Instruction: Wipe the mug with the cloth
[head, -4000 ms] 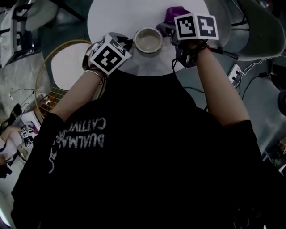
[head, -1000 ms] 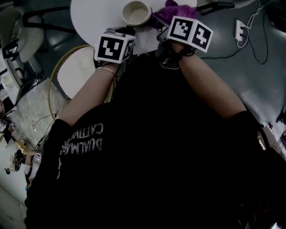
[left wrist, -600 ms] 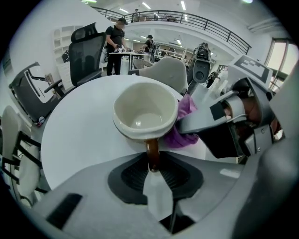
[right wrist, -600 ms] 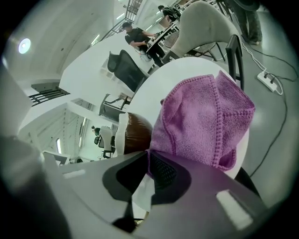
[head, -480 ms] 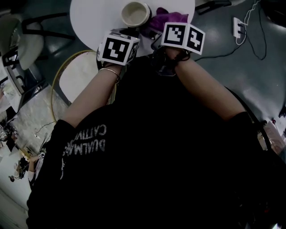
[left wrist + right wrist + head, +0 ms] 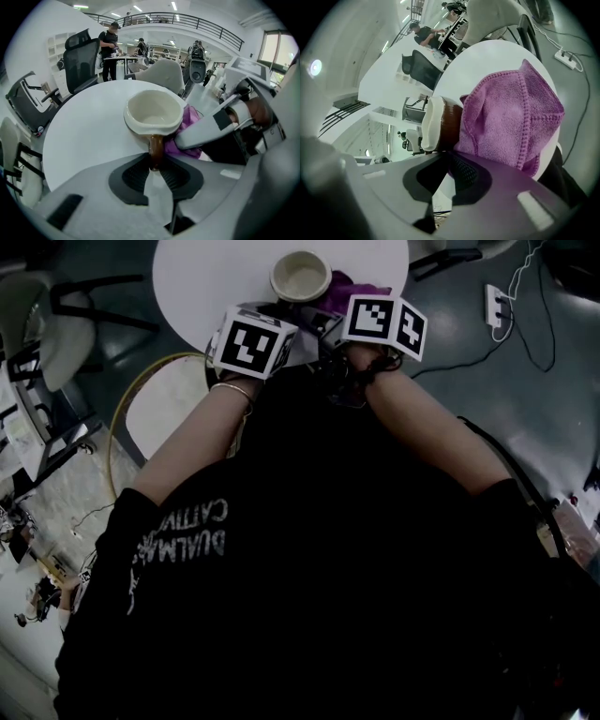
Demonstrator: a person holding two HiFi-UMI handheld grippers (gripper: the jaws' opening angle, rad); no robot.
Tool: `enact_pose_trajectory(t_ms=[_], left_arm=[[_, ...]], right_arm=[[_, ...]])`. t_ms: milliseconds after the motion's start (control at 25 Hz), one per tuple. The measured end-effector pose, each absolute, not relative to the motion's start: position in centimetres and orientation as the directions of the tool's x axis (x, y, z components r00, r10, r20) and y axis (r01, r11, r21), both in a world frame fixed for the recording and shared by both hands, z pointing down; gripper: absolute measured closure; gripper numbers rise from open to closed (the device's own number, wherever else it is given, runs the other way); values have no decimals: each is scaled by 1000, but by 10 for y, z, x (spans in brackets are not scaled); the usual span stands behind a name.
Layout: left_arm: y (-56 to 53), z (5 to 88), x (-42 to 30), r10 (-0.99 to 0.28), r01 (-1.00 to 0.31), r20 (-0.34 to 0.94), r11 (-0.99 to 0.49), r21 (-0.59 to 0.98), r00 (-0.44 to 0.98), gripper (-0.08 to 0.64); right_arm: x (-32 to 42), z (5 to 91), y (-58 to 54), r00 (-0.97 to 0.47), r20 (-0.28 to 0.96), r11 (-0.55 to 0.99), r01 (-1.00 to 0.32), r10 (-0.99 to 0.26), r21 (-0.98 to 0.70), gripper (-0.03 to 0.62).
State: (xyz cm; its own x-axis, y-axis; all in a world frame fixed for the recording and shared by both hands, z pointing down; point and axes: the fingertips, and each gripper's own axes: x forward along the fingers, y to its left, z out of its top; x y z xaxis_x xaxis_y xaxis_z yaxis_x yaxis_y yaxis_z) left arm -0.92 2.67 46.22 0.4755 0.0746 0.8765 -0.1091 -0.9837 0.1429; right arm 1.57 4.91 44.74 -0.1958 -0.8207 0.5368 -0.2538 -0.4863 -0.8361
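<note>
Beyond the counter's (image 6: 79,136) far-left edge, an empty black office chair (image 6: 80,58) stands on the floor. The left claw (image 6: 154,165) reaches in over the counter's near edge, and its two dark pads are pressed onto the brown handle (image 6: 155,149) of the mug (image 6: 153,110), pinching it between them. The mug sits a little in from the near edge, its mouth open upward, cream inside and on the rim, brown down the side. From the head view it is the pale round cup (image 6: 301,276) just beyond the left claw's marker cube; no view shows clearly whether its base touches the counter (image 6: 202,277).

Touching the mug's right side is the purple cloth (image 6: 513,117), bunched and folded against the brown wall, with its knitted edge showing. The right claw (image 6: 446,159) has its jaws closed on the lower fold of that cloth, so the cloth lies between it and the mug. In the left gripper view the right claw's grey finger (image 6: 211,131) lies over the cloth (image 6: 186,123).

Off the counter's right edge, a white power strip (image 6: 495,298) lies on the floor with its cable trailing.
</note>
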Motion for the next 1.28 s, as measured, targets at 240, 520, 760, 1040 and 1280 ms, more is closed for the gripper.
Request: enact_pose_trajectory(t_ms=[240, 520, 760, 1040, 1280], left_arm=[[23, 456, -5, 26, -127, 869, -987, 102, 494, 491], [30, 460, -8, -13, -198, 903, -977, 81, 430, 494], [32, 455, 33, -38, -250, 874, -964, 97, 485, 492], [24, 457, 6, -58, -317, 842, -938, 137, 537, 470], [23, 447, -17, -78, -371, 813, -912, 176, 577, 373]], right_arm=[[34, 441, 68, -216, 525, -478, -237, -823, -846, 568], [90, 428, 95, -214, 552, -480, -309, -806, -821, 566], [161, 405, 99, -225, 492, -425, -288, -841, -858, 567], [159, 381, 87, -268, 460, -351, -367, -846, -861, 566], [159, 347, 80, -297, 374, -244, -395, -878, -886, 566]])
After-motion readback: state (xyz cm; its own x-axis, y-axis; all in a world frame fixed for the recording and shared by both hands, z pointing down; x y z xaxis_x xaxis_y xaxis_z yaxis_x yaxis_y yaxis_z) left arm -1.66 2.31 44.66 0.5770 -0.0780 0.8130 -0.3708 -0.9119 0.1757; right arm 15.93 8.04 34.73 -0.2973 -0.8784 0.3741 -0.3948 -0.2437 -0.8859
